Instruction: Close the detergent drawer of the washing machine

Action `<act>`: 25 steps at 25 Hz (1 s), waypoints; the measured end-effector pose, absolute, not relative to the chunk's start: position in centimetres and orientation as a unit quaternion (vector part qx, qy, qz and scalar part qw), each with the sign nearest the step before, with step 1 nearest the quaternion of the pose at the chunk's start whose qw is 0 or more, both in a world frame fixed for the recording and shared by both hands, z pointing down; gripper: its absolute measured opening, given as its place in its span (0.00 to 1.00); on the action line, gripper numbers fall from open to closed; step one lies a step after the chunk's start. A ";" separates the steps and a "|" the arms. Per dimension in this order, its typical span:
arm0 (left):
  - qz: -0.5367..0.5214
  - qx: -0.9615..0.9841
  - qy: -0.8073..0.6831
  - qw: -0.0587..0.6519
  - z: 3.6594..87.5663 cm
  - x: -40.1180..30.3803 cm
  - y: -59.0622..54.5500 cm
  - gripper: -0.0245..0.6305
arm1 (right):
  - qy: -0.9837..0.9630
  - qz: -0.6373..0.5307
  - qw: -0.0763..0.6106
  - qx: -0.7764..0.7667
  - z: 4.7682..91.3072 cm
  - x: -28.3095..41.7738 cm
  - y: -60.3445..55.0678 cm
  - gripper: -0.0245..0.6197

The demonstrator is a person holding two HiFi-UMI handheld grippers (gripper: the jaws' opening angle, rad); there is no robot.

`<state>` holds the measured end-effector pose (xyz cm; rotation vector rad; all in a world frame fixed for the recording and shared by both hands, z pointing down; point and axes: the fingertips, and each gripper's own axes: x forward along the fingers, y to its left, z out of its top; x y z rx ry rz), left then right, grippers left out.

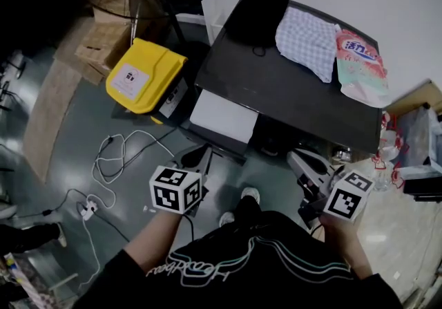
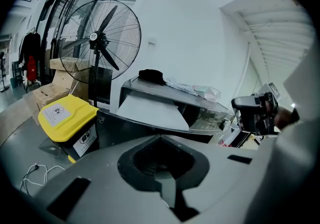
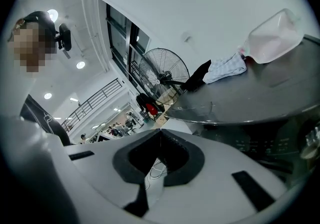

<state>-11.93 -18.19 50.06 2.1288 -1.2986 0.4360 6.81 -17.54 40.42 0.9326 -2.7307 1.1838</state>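
The washing machine [image 1: 290, 90] has a dark top. Its white detergent drawer [image 1: 224, 117] sticks out from the front at the left corner, and it shows as a white slab [image 2: 150, 110] in the left gripper view. My left gripper [image 1: 199, 157] hangs just below the drawer, a short gap away, its jaws shut on nothing [image 2: 160, 138]. My right gripper [image 1: 298, 160] is level with the machine's front at the right, also shut and empty [image 3: 160, 130]. Neither gripper touches the drawer.
On the machine's top lie a black cloth [image 1: 257, 17], a checked cloth [image 1: 307, 41] and a pink detergent pouch [image 1: 359, 66]. A yellow bin [image 1: 145, 74] stands left of the drawer, with cardboard boxes [image 1: 103, 38] and a standing fan [image 2: 100, 42] behind. White cables [image 1: 110, 162] trail over the floor.
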 end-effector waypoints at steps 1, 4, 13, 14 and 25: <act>0.165 0.802 -0.490 0.301 50.0 -11.9 -18.4 0.07 | -0.876 0.379 0.011 0.298 40.3 6.9 -17.8 0.08; 0.166 0.799 -0.492 0.301 50.0 -11.7 -19.2 0.07 | -0.878 0.375 0.010 0.296 39.9 7.1 -18.8 0.08; 0.166 0.797 -0.495 0.303 49.9 -11.1 -21.7 0.07 | -0.883 0.366 0.006 0.294 39.2 7.9 -21.9 0.08; 0.165 0.797 -0.495 0.302 49.9 -11.1 -22.0 0.07 | -0.883 0.365 0.005 0.294 39.1 7.9 -22.3 0.08; 0.162 0.796 -0.502 0.296 49.9 -10.3 -25.0 0.07 | -0.887 0.362 0.002 0.287 39.2 8.6 -25.6 0.08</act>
